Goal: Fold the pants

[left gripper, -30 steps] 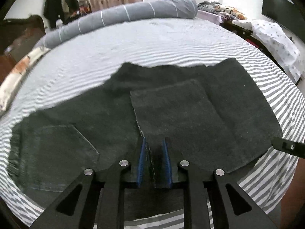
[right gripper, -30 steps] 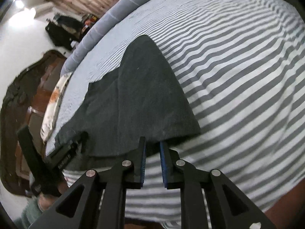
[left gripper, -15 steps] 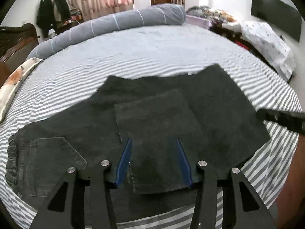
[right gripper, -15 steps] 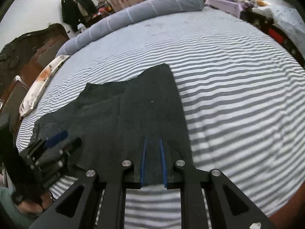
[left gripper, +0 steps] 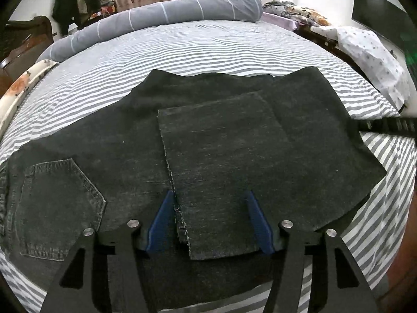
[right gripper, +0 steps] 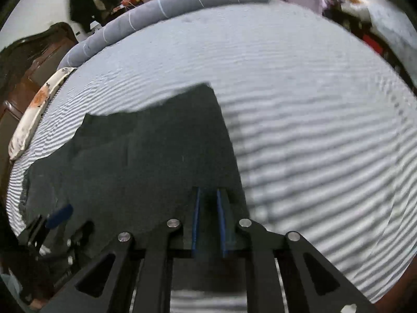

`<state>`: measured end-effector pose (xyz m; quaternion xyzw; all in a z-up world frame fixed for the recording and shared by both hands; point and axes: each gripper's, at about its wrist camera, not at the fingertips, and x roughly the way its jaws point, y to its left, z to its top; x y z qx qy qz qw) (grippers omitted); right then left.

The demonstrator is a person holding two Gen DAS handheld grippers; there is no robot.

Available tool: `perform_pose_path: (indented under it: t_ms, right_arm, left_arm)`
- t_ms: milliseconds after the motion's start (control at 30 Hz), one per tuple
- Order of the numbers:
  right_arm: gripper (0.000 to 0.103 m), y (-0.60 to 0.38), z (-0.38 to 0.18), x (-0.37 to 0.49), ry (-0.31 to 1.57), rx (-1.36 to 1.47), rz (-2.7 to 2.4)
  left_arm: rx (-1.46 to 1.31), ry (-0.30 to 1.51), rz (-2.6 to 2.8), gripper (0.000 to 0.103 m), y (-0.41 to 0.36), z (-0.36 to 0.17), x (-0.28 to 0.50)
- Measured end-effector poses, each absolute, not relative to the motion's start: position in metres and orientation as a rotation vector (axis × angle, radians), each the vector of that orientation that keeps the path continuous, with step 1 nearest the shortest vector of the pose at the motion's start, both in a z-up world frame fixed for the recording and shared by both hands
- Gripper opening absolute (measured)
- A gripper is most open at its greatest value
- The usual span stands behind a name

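Jaws, left gripper (left gripper: 209,220): spread wide over the folded-back leg end, nothing held. Right gripper (right gripper: 208,217): narrow gap, grip uncertain to me. Black pants (left gripper: 109,140) lie flat on striped bed (left gripper: 208,44). No legible writing. Back pocket (left gripper: 58,206) seen in left view only.

No readable text, label or number anywhere.

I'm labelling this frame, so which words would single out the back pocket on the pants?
Start at the striped bed, where dark pants lie spread flat. At their left end is the back pocket, a five-sided patch outlined in pale stitching, unlike the plain folded-over leg panel beside it.
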<state>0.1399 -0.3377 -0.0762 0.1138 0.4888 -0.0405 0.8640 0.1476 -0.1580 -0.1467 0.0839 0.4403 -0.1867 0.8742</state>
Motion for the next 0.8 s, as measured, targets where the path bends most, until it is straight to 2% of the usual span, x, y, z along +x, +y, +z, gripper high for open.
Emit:
perform_pose_path:
  t_ms: [367, 567, 800]
  right_arm:
    - [0.014, -0.345, -0.084, 0.228, 1.055, 0.223, -0.102]
    - [0.015, -0.334, -0.083, 0.21, 1.088, 0.184, -0.099]
    - [0.017, -0.322, -0.087, 0.145, 1.136, 0.156, -0.072]
  left_arm:
    - [0.152, 0.913, -0.398, 0.063, -0.151, -0.151, 0.148]
    - [0.145, 0.915, -0.402, 0.063, -0.149, -0.151, 0.149]
    - [0.138, 0.928, -0.406, 0.063, -0.147, -0.15, 0.153]
